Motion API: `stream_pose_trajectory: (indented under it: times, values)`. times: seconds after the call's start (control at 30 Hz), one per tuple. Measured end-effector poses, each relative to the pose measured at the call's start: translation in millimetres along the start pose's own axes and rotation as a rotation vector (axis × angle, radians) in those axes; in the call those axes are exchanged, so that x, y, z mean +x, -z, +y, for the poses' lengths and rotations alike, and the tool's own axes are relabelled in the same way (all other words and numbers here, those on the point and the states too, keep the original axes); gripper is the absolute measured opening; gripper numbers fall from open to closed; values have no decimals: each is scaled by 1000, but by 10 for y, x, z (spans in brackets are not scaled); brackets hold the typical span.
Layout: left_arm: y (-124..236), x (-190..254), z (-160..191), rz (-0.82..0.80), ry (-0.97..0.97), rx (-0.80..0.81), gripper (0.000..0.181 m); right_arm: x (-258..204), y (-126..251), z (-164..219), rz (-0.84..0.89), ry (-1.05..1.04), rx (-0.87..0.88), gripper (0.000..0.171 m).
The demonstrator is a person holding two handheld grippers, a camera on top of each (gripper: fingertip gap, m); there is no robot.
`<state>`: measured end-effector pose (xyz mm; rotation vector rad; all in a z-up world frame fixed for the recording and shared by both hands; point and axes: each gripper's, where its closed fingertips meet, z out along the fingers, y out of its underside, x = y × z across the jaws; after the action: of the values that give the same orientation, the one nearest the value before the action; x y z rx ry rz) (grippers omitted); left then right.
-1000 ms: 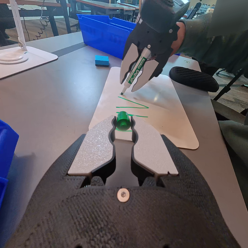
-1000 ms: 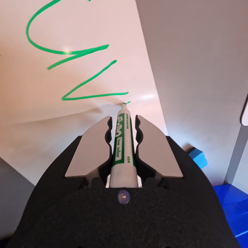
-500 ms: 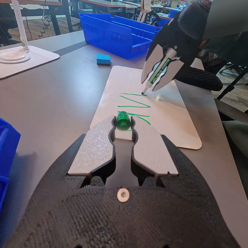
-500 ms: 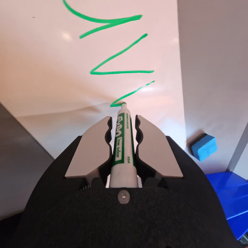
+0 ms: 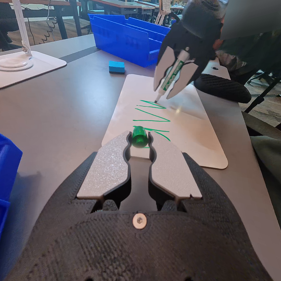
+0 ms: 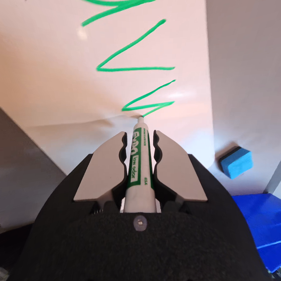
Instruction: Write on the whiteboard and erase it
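Note:
A white whiteboard (image 5: 190, 133) lies flat on the grey table, with a green zigzag line (image 5: 152, 115) drawn on it. My right gripper (image 6: 139, 133) is shut on a green and white marker (image 6: 139, 164), and the marker's tip touches the board at the end of the zigzag (image 6: 136, 68). It also shows in the left wrist view (image 5: 163, 94), over the far part of the board. My left gripper (image 5: 139, 135) is shut on the green marker cap (image 5: 139, 139), low over the board's near end. A blue eraser (image 5: 116, 67) lies on the table beyond the board; it also shows in the right wrist view (image 6: 235, 162).
A large blue bin (image 5: 129, 44) stands behind the eraser. A white lamp base (image 5: 22, 63) sits at the far left. Another blue bin (image 5: 6, 174) is at the near left edge. A black chair armrest (image 5: 223, 88) and a person's sleeve are at the right. Tip to tip, the grippers are about 20 centimeters apart. It is some 20 centimeters from my right tips to the blue eraser (image 5: 116, 67). It is also in sight in the right wrist view (image 6: 236, 159).
The right gripper has moved the marker back and forth across the board and farther from the left gripper, adding more zigzag strokes. The left gripper has stayed still with the cap.

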<state>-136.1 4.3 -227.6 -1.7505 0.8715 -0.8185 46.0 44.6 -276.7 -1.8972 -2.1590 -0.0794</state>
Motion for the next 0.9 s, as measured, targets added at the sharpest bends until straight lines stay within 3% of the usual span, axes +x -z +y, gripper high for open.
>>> stream_pose_trajectory:
  times: [0.17,0.43,0.9]
  values:
    - [-10,-1,9,2,5,-3,20,-130,52,104,0,4,-23,34]
    - [-3,7,-1,-1,-8,-2,20,484,-122,-3,57,-38,2,34]
    - [-1,5,-10,6,2,6,20,459,-38,105,46,-137,93,34]
